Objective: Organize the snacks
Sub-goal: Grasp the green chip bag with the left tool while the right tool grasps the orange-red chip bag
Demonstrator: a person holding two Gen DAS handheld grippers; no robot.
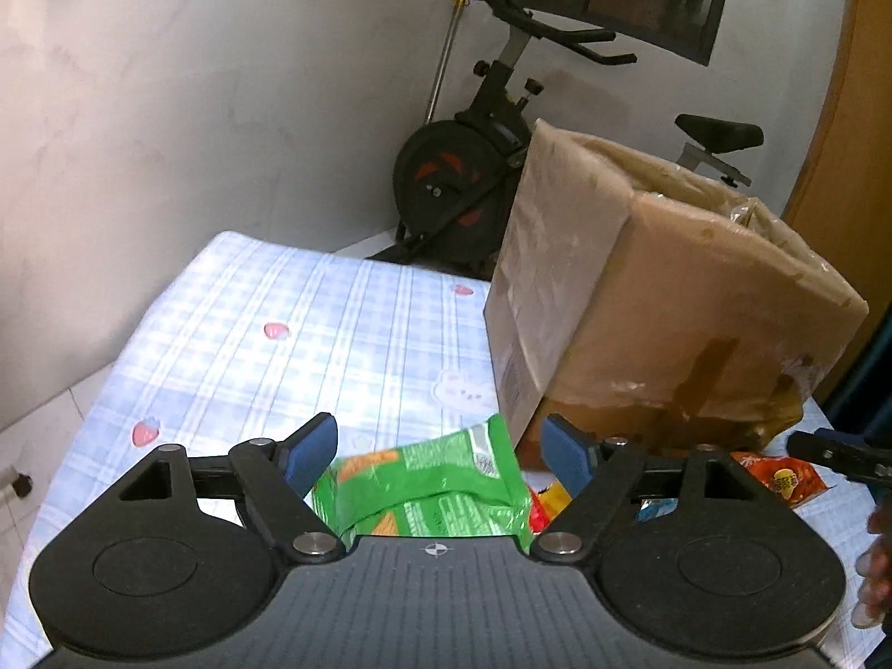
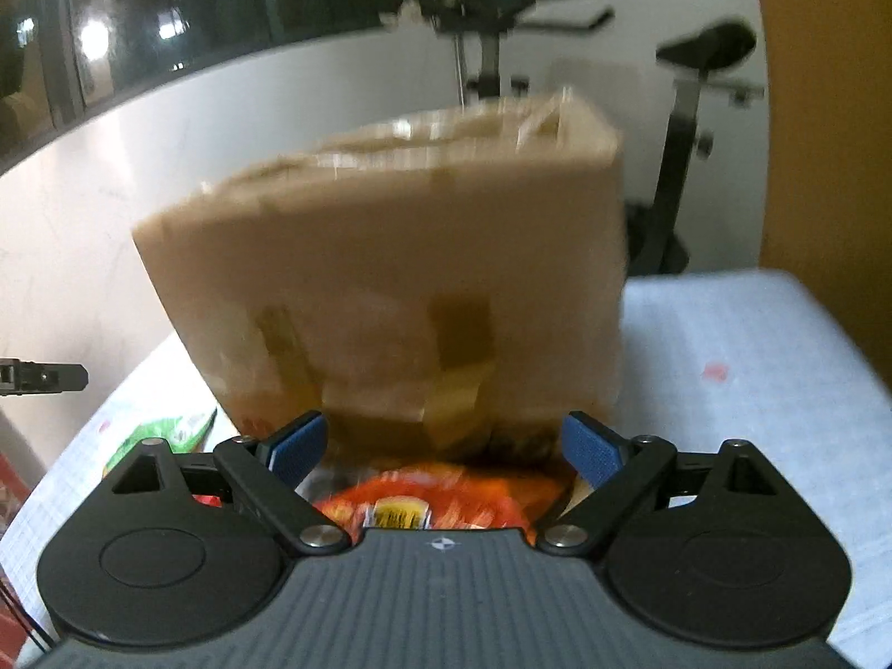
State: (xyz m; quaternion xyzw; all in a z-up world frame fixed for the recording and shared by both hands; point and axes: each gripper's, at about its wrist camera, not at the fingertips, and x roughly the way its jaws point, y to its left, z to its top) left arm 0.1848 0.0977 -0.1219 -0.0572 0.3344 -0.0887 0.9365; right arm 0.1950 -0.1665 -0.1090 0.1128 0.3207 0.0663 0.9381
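Note:
A green snack bag (image 1: 440, 485) lies on the blue checked cloth (image 1: 279, 334), low between the fingers of my left gripper (image 1: 440, 454). Its blue pads stand apart from the bag, so it is open. My right gripper (image 2: 444, 449) is open too, over a red-orange snack bag (image 2: 423, 493) that lies against the foot of a taped cardboard box (image 2: 390, 279). The same box (image 1: 669, 301) stands tilted just right of the green bag. The red-orange bag (image 1: 780, 479) and more small packets show at its base. The right wrist view is blurred.
An exercise bike (image 1: 474, 167) stands behind the cloth-covered surface, by the white wall. The cloth (image 2: 752, 362) extends right of the box. A hand (image 1: 875, 568) shows at the right edge. The green bag (image 2: 173, 429) lies left of the box.

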